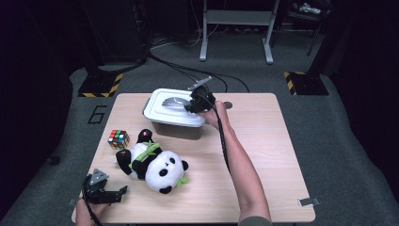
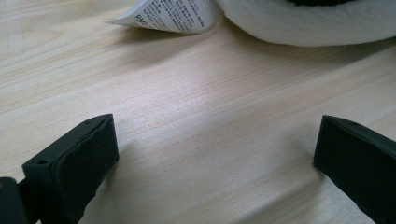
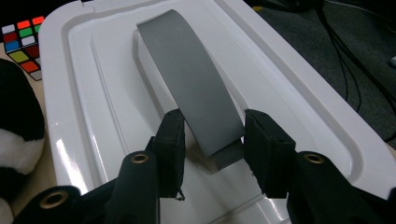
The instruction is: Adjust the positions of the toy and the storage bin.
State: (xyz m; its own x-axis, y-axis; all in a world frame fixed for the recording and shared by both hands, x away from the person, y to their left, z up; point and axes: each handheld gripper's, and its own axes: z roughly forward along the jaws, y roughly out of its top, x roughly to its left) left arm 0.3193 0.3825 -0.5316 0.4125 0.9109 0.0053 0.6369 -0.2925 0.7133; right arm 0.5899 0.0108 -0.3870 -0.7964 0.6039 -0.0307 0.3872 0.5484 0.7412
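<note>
A white lid [image 1: 162, 112] with a grey arched handle [image 1: 175, 100] covers a dark bin [image 1: 176, 130] at the back of the table. My right gripper [image 1: 193, 106] reaches over the lid from the right. In the right gripper view the black jaws of that gripper [image 3: 212, 127] press on both sides of the near end of the handle [image 3: 187, 70], above the white lid [image 3: 93, 107]. My left gripper [image 1: 112, 194] rests at the table's front left corner, open. Its jaws [image 2: 215, 154] stand wide apart over bare wood with nothing between them.
A plush panda [image 1: 155, 165] lies on the wooden table [image 1: 263, 141] between the two grippers, and its paper tag [image 2: 173, 14] and white body [image 2: 303, 23] sit just ahead of the left gripper. A colour cube [image 1: 118, 139] stands left of the bin.
</note>
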